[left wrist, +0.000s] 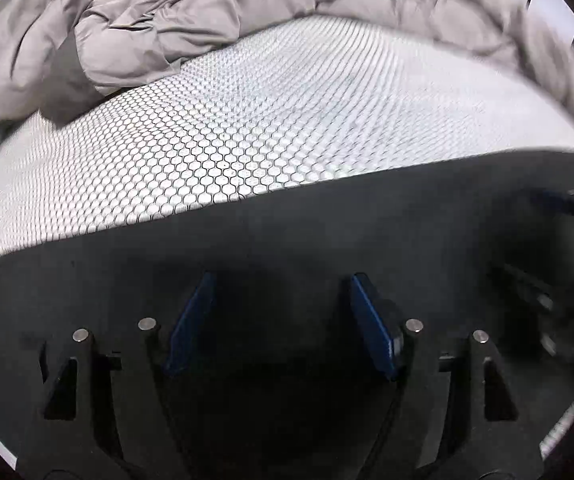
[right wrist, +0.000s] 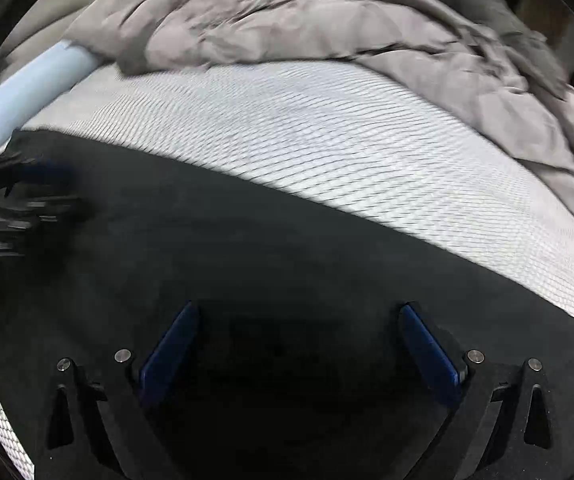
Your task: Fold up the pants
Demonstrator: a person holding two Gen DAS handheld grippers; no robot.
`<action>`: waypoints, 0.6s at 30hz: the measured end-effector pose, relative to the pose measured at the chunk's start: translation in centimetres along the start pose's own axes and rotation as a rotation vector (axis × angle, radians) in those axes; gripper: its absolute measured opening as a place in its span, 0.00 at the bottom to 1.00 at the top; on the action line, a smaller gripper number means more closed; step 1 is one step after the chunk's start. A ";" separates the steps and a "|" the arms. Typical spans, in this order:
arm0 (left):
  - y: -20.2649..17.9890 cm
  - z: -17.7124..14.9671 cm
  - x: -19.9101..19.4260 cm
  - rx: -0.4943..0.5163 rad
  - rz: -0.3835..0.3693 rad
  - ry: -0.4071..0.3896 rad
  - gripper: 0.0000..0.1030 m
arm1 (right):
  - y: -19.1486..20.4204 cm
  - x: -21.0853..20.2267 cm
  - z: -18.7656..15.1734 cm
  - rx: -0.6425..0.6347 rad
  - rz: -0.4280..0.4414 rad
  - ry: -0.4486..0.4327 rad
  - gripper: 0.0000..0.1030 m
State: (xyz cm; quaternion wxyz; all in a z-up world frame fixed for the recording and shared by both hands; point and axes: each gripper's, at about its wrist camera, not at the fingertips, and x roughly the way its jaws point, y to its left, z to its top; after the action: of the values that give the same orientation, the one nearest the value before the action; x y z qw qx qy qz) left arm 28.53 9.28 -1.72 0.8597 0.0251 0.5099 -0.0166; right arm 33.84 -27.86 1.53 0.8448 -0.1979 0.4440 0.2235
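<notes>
The black pants point(left wrist: 307, 232) lie flat on the white honeycomb-patterned mattress point(left wrist: 247, 128), filling the lower half of both views point(right wrist: 247, 248). My left gripper point(left wrist: 283, 284) is open, its blue pads point(left wrist: 191, 320) spread just above the dark cloth and holding nothing. My right gripper point(right wrist: 299, 316) is open too, wider, its blue pads point(right wrist: 427, 356) over the pants. The left gripper also shows blurred at the left edge of the right wrist view point(right wrist: 19, 196), and the right gripper shows at the right edge of the left wrist view point(left wrist: 567, 208).
A crumpled grey duvet point(left wrist: 175, 28) is heaped along the far side of the mattress, also in the right wrist view point(right wrist: 327, 20). A pale blue pillow point(right wrist: 35, 88) lies at the far left. The white mattress point(right wrist: 347, 132) stretches beyond the pants' edge.
</notes>
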 end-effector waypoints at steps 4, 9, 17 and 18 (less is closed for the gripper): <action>3.5 -0.8 0.2 -0.066 0.089 -0.029 0.86 | 0.8 -1.1 -2.1 -0.049 -0.058 0.004 0.99; 12.1 -3.2 -1.1 -0.263 0.244 -0.045 0.82 | -2.7 -1.5 -3.6 0.036 -0.083 0.022 0.99; 16.7 -5.2 -6.2 -0.322 0.082 -0.143 0.41 | -2.4 -2.4 -4.0 0.031 -0.119 0.020 0.99; 17.3 -5.5 -5.8 -0.322 0.112 -0.124 0.38 | -2.3 -2.4 -4.0 0.029 -0.120 0.020 0.99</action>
State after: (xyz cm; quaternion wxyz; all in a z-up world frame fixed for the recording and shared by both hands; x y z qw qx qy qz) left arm 21.88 26.93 1.14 0.8820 -0.0858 0.4498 0.1116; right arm 31.23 -32.38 1.73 0.8550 -0.2141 0.4432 0.1637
